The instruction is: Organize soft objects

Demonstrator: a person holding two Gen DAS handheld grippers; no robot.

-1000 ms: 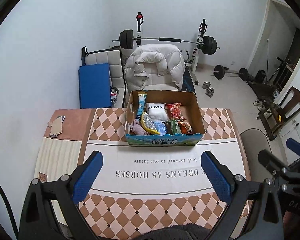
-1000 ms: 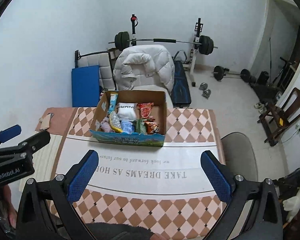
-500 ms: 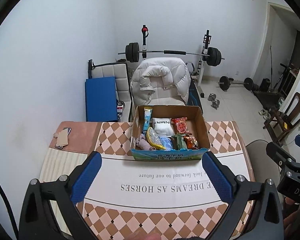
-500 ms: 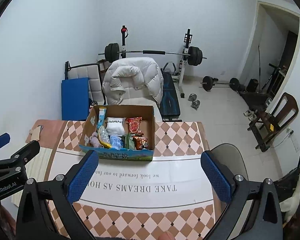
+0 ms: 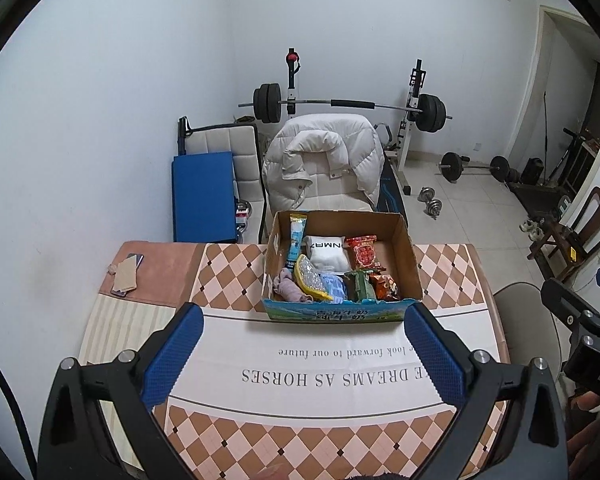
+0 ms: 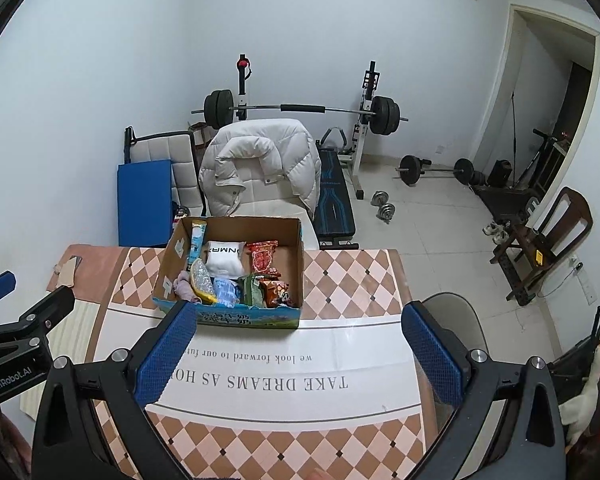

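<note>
The white band of the tablecloth is carrying upside-down print: "TAKE DREAMS AS HO…", cut off by a blue pad, with "we look forward to our fut…" just above it, toward the cardboard box. The left view is showing "DREAMS AS HORSES" and "look forward to our future". Inside the box, a white packet is showing "NMRZ" upside down. The box front is bearing Chinese characters too small to read. The left gripper body is showing "GenRobot.AI".
</note>
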